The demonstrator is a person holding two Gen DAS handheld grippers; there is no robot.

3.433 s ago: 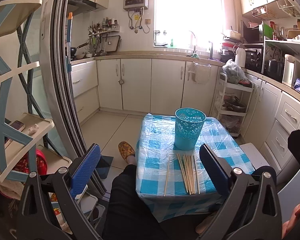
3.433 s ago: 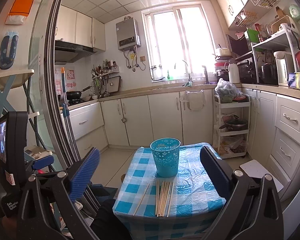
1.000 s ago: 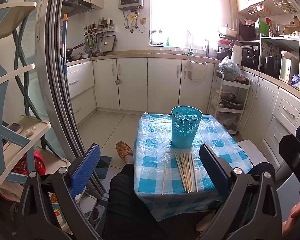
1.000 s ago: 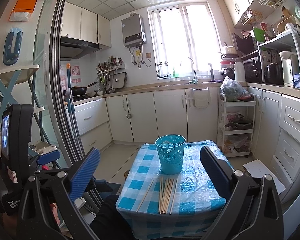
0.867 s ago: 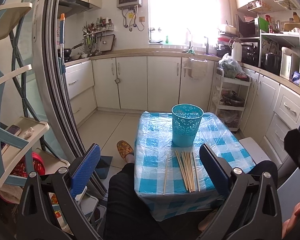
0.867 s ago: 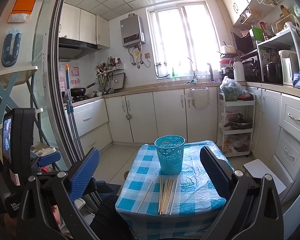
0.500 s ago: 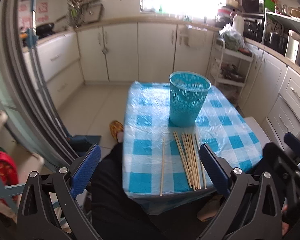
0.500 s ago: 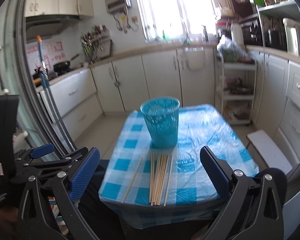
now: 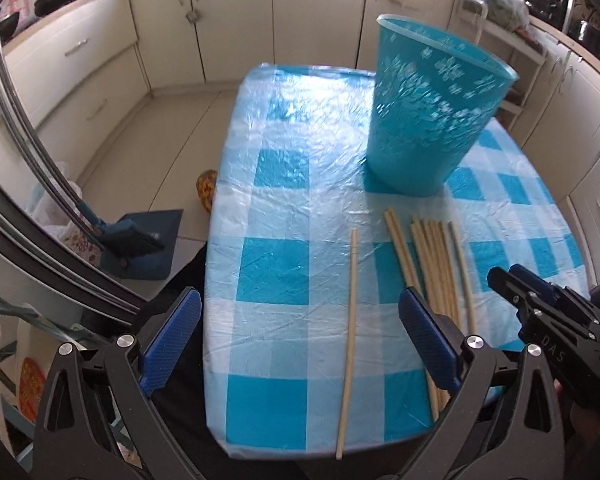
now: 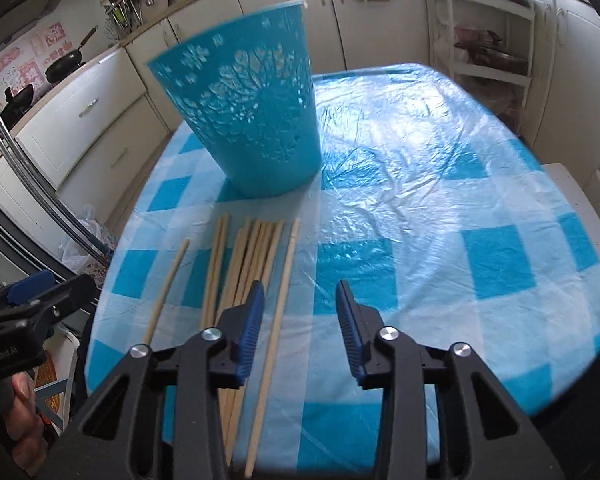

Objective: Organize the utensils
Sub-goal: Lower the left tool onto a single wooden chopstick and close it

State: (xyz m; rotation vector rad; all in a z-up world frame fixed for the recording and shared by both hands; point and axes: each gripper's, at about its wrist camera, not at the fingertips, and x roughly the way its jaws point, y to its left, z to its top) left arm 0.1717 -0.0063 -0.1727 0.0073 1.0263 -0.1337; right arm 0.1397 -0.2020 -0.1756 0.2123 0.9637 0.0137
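Several wooden chopsticks (image 9: 432, 256) lie in a loose bundle on the blue-checked table (image 9: 260, 280), just in front of the upright teal cut-out basket (image 9: 432, 108). One single chopstick (image 9: 350, 312) lies apart on the left, below the gap of my left gripper (image 9: 300, 340), which hangs open over the table's near edge. My right gripper (image 10: 300, 316) hovers above the bundle (image 10: 248, 264) with its jaws closing. The rightmost chopstick (image 10: 280, 300) runs under that gap, and the pads do not touch it. The basket (image 10: 252, 120) stands behind.
A person's dark-clad leg (image 9: 180, 288) sits at the table's near left corner. A mop (image 9: 124, 236) and a slipper (image 9: 206, 188) are on the floor at left. White cabinets (image 9: 260, 20) line the back. A wire shelf cart (image 10: 492, 40) and a white stool (image 10: 572, 188) stand to the right.
Both grippers have dropped and tipped down over the table, so basket and chopsticks loom much closer. The right gripper's jaws have narrowed from wide open. The left jaws stayed wide.
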